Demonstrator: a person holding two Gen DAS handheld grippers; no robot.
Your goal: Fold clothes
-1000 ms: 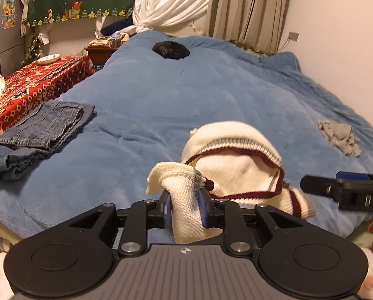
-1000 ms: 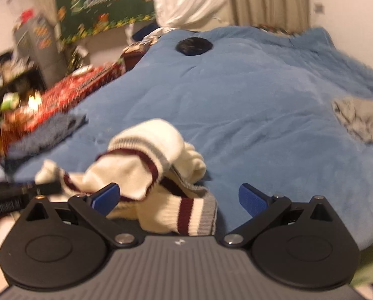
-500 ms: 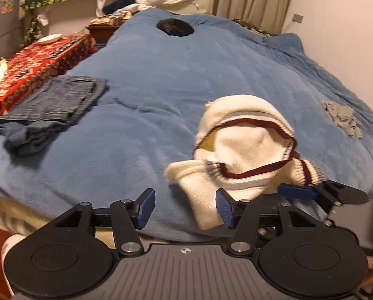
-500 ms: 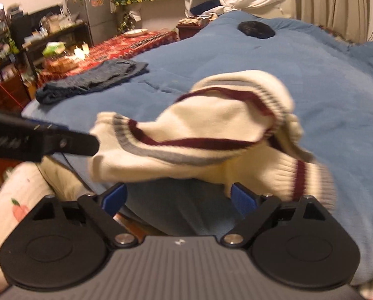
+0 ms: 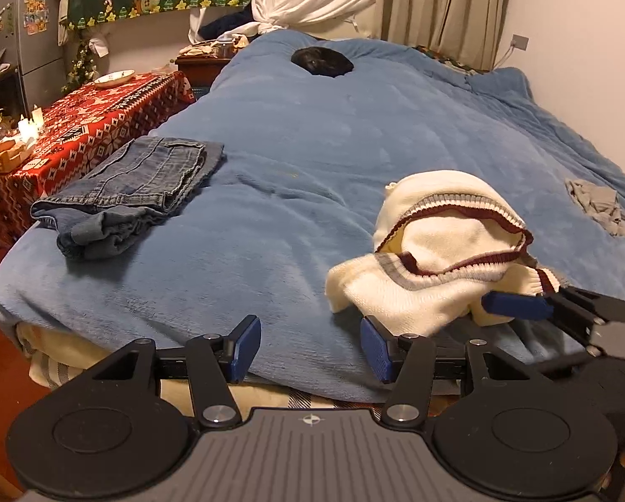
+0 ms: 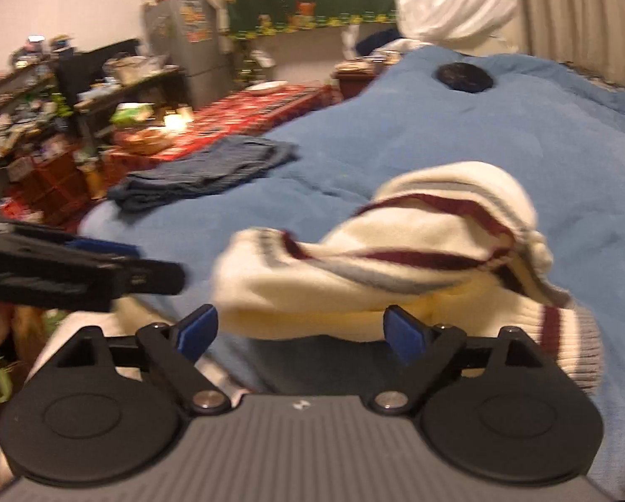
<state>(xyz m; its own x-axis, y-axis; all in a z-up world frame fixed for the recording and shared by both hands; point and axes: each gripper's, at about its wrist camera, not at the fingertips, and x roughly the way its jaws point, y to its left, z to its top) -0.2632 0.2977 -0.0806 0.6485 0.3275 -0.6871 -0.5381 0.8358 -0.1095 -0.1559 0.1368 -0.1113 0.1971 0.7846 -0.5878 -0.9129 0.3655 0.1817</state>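
Looking along my left gripper (image 5: 310, 349), I see its blue pads spread wide with nothing between them, only the blue blanket (image 5: 312, 159) at the near edge of the bed. The cream sweater (image 5: 438, 259) with maroon and grey stripes lies crumpled just ahead and to the right; its lowest fold hangs over my right-hand pad (image 5: 377, 349). My right gripper (image 5: 563, 307) pokes in from the right, one blue finger against the sweater's lower edge. Folded jeans (image 5: 132, 192) lie well apart at the blanket's left edge, beside the red patterned tablecloth (image 5: 86, 121). A grey rag (image 5: 601, 205) lies near the right edge, and a dark round thing (image 5: 322, 60) sits far up the bed. Between the jeans and the sweater the blanket is a broad smooth stretch.

Turning to the right wrist view, which is blurred, my right gripper (image 6: 299, 332) also stands wide, gripping nothing. The sweater (image 6: 396, 259) bulges just beyond the pads, its underside dipping into the gap between them; I cannot tell whether it touches either pad. My left gripper (image 6: 103, 267) reaches in from the left, just short of the sweater's left end. Jeans (image 6: 212, 171) sit farther back on the left near the blanket (image 6: 500, 125) edge, with cluttered shelves (image 6: 61, 100) behind.
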